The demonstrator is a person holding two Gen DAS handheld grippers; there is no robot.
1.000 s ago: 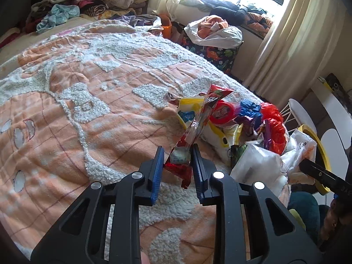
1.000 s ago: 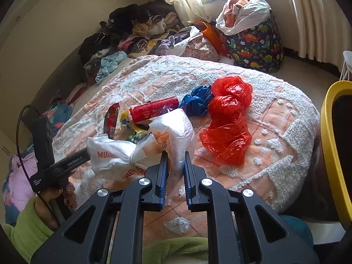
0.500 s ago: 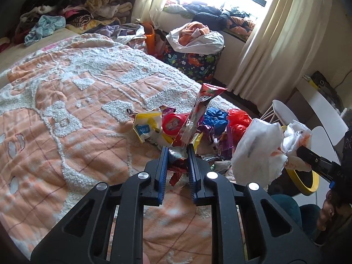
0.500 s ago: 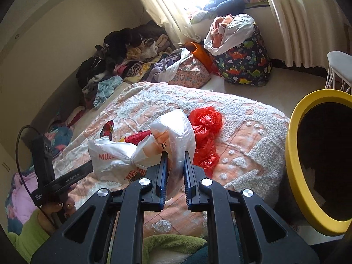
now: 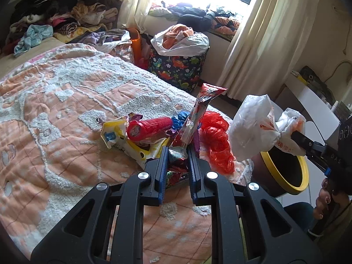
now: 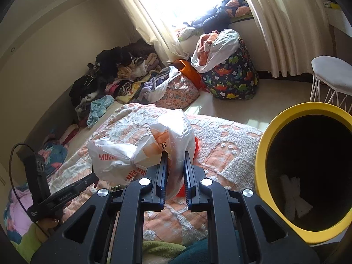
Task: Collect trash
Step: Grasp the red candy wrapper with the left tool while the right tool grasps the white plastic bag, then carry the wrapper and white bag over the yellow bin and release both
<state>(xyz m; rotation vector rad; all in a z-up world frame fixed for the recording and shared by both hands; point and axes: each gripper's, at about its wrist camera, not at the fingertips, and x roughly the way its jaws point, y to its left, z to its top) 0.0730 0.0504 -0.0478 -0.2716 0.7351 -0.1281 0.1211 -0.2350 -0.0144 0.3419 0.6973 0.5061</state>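
Note:
My left gripper (image 5: pixel 177 151) is shut on a long red snack wrapper (image 5: pixel 201 110) and holds it upright above the trash pile on the bed. My right gripper (image 6: pixel 175 156) is shut on a crumpled white plastic bag with orange print (image 6: pixel 140 154), lifted off the bed; the bag also shows in the left wrist view (image 5: pixel 255 127). A dark bin with a yellow rim (image 6: pixel 264 154) stands to the right of the bag, with white paper inside. In the left wrist view the bin (image 5: pixel 301 178) is just under the bag.
On the orange-and-white bedspread (image 5: pixel 55 110) lie a red tube (image 5: pixel 149 127), a yellow wrapper (image 5: pixel 114 134), a blue bag (image 5: pixel 182 117) and a red plastic bag (image 5: pixel 215 140). A dinosaur-print laundry basket (image 6: pixel 231 79), clothes piles (image 6: pixel 114 74) and a white stool (image 6: pixel 332 77) stand around.
Both grippers have lifted and swung right. The white bag has left the pile and now hangs beside the yellow-rimmed bin. The left gripper's jaws have narrowed on the red wrapper.

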